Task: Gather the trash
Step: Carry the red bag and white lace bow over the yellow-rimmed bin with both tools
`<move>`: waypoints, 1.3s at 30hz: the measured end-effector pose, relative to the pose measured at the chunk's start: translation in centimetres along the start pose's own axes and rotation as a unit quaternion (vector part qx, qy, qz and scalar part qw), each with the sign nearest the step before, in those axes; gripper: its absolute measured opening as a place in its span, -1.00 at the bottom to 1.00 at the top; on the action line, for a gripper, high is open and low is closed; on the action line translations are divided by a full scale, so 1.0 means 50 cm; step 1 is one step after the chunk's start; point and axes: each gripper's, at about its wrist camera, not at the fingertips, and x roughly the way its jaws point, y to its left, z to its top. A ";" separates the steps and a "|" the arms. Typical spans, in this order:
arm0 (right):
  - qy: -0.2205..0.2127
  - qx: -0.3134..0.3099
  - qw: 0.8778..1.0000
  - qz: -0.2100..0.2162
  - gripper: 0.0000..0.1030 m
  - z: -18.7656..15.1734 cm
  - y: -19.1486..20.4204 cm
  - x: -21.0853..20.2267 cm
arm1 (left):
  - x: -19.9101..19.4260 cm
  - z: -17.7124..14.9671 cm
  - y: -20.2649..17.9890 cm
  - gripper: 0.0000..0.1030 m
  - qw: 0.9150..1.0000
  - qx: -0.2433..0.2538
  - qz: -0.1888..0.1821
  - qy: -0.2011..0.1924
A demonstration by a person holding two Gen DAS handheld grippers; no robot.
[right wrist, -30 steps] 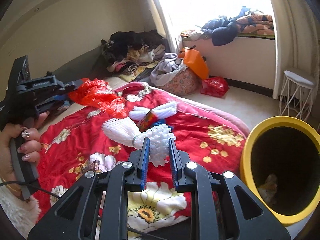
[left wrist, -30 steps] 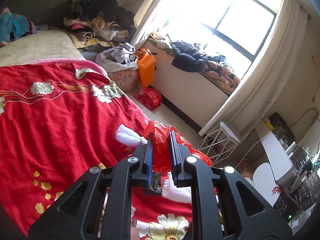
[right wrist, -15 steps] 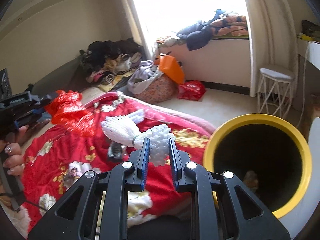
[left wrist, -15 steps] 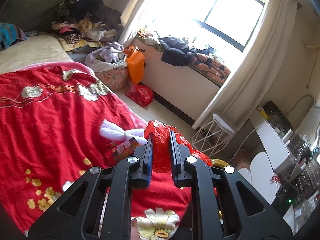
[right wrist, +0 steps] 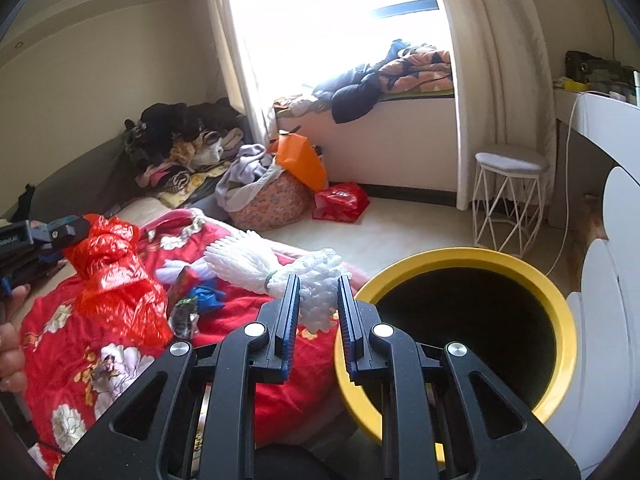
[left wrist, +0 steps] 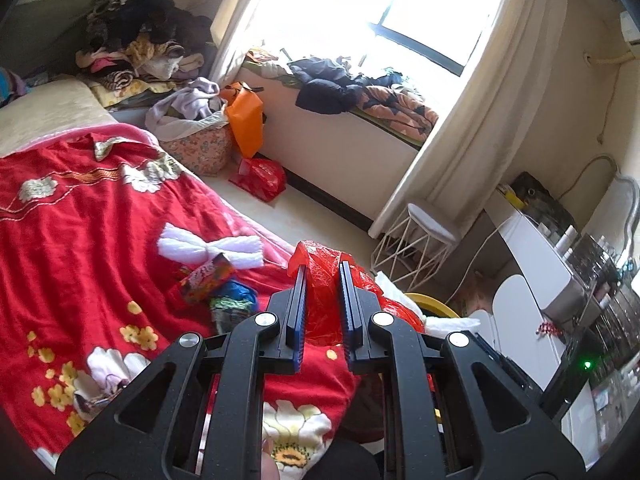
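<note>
My left gripper (left wrist: 322, 272) is shut on a crumpled red plastic bag (left wrist: 320, 308), held over the near edge of the red flowered blanket (left wrist: 80, 240). In the right wrist view the same red bag (right wrist: 116, 276) hangs from the left gripper (right wrist: 52, 232) at the far left. My right gripper (right wrist: 319, 280) is shut on a white foam net bundle (right wrist: 248, 258), right beside the rim of a yellow bin (right wrist: 460, 254) with a dark inside. A second white foam piece (left wrist: 208, 246), a colourful snack wrapper (left wrist: 208, 282) and a blue scrap (left wrist: 236, 294) lie on the blanket.
A white wire stool (right wrist: 508, 200) stands beyond the bin by the curtain. A flowered laundry basket (right wrist: 268, 200), an orange bag (right wrist: 300, 160) and a red bag (right wrist: 340, 200) sit on the floor under the window ledge. A white desk (right wrist: 600, 112) runs along the right.
Both grippers have swung right, away from the bed's middle. The yellow bin has come nearer to the centre of the right view, and its rim now shows in the left view. Both grips are unchanged.
</note>
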 end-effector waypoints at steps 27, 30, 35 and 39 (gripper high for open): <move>-0.037 0.122 0.989 -0.079 -0.64 -0.010 -0.212 -0.041 | 0.114 -0.063 -0.186 -0.80 0.995 0.089 0.003 0.037; -0.032 0.132 0.986 -0.093 -0.64 -0.021 -0.238 -0.037 | 0.138 -0.076 -0.209 -0.80 0.994 0.102 0.002 0.046; -0.021 0.150 0.982 -0.114 -0.64 -0.035 -0.270 -0.024 | 0.178 -0.098 -0.239 -0.80 0.991 0.123 0.003 0.058; -0.011 0.159 0.979 -0.128 -0.64 -0.048 -0.296 -0.017 | 0.216 -0.118 -0.260 -0.80 0.988 0.136 0.008 0.072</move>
